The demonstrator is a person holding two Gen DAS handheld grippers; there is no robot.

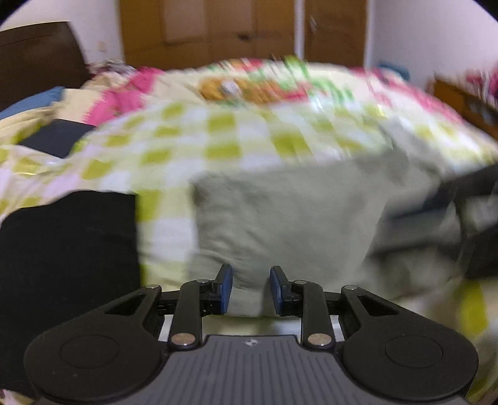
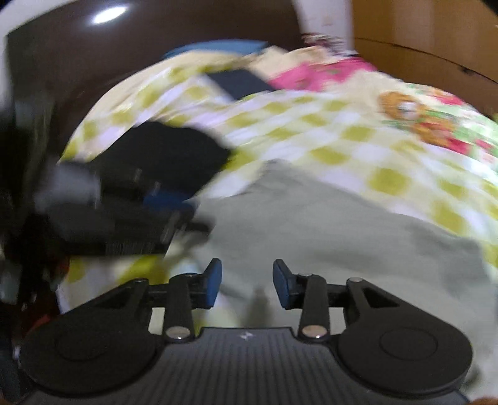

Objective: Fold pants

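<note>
Pale grey-green pants [image 1: 286, 218] lie folded in a rough rectangle on a green-and-white checked bedspread [image 1: 199, 137]. My left gripper [image 1: 250, 288] is open just above their near edge, holding nothing. In the right wrist view the same pants [image 2: 326, 230] spread ahead and to the right. My right gripper [image 2: 247, 283] is open over their near edge, empty. The left gripper shows blurred at the left of the right wrist view [image 2: 130, 215]. Both views are motion-blurred.
A folded black garment [image 1: 68, 249] lies left of the pants, also in the right wrist view [image 2: 162, 155]. A dark navy item [image 1: 59, 137] lies farther back. Pink and floral bedding [image 1: 249, 84], a dark headboard [image 2: 155, 31] and wooden wardrobe doors [image 1: 242, 28] stand behind.
</note>
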